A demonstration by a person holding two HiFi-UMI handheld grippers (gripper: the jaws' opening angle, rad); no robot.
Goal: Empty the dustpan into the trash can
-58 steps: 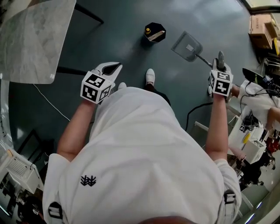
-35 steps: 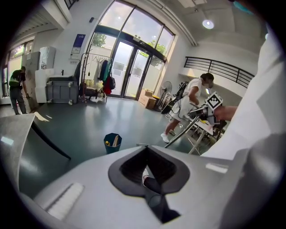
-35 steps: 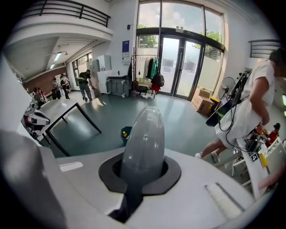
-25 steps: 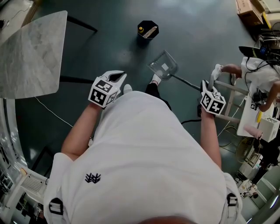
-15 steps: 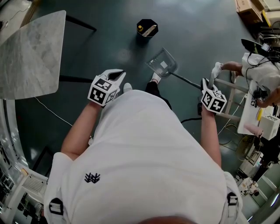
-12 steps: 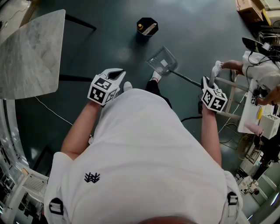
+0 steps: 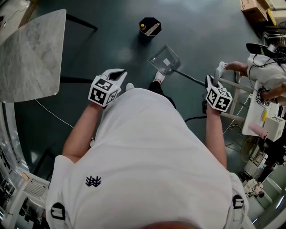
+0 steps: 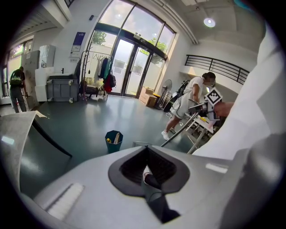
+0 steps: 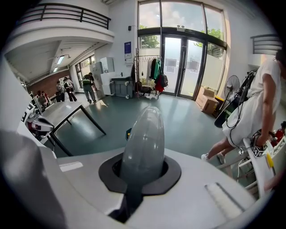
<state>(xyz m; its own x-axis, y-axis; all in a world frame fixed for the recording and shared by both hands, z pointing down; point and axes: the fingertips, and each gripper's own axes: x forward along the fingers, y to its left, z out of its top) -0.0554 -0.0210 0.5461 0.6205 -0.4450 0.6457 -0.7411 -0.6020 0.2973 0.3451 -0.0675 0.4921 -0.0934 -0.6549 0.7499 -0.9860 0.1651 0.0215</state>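
In the head view my right gripper (image 7: 214, 82) is shut on the long handle of a clear grey dustpan (image 7: 165, 59). The pan hangs over the dark floor, just short of the small dark trash can (image 7: 150, 27) with scraps in it. The handle's rounded end (image 9: 144, 142) sticks up between the shut jaws in the right gripper view. My left gripper (image 7: 117, 74) is shut on nothing, held left of my body. The left gripper view shows the trash can (image 8: 113, 140) on the floor ahead and the dustpan's rod (image 8: 178, 133) to its right.
A marble-topped table (image 7: 27, 50) stands at the left, with a thin cable (image 7: 52, 114) on the floor below it. At the right a person in white (image 7: 264, 74) stands by a white bench (image 7: 254, 117). Cardboard boxes (image 7: 251, 10) sit top right.
The right gripper has swung the dustpan leftward toward the trash can, and in the last second a little nearer. The left gripper has barely moved.
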